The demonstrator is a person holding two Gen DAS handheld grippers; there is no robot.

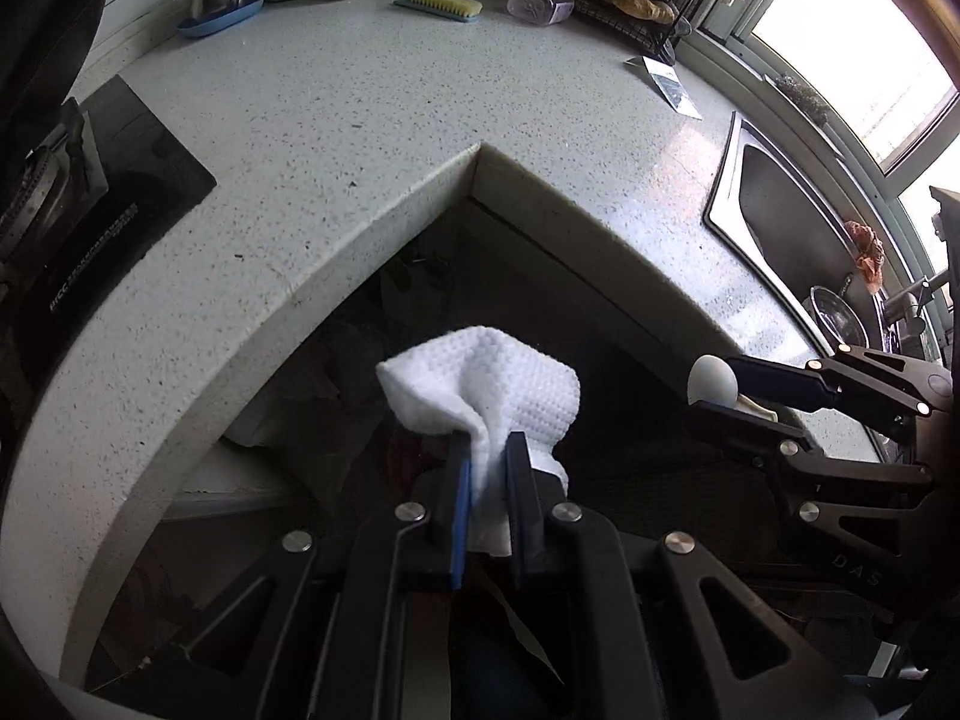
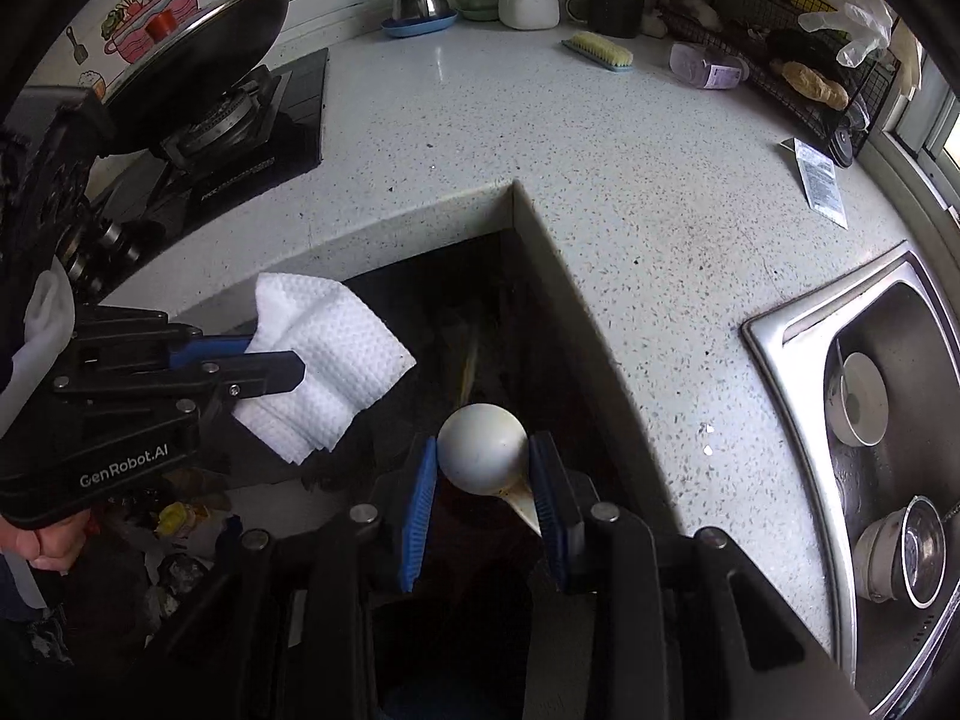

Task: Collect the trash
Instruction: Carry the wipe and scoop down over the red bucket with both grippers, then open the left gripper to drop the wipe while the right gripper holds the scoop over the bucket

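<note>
Holding the trash over the dark gap below the inner corner of the tabletop (image 1: pixel 336 138), both claws are loaded: the left claw (image 1: pixel 489 450) is clenched on a white paper towel (image 1: pixel 492 390), and the right claw (image 2: pixel 483 468) is grasping a white egg-shaped piece (image 2: pixel 483 450), probably an eggshell, with a stained fragment hanging under it. I judge that the main risk is with the shell: it is round and smooth, and the blue pads (image 2: pixel 420 498) touch it only on two narrow sides, so a small tilt could let it slip out, or more pressure could crack it and scatter pieces on the floor. The towel is pinched only at one bunched end, and the loose part could catch on the tabletop edge. If either thing is let go too early, it may miss the bin, which I cannot see clearly in the dark space. The right wrist view shows what the left does not: a pile of rubbish (image 2: pixel 180 534) on the floor under the left claw, the person's hand (image 2: pixel 51 540), and the bowls in the sink (image 2: pixel 798 324). The left wrist view shows the towel's pinched end between the pads directly.
</note>
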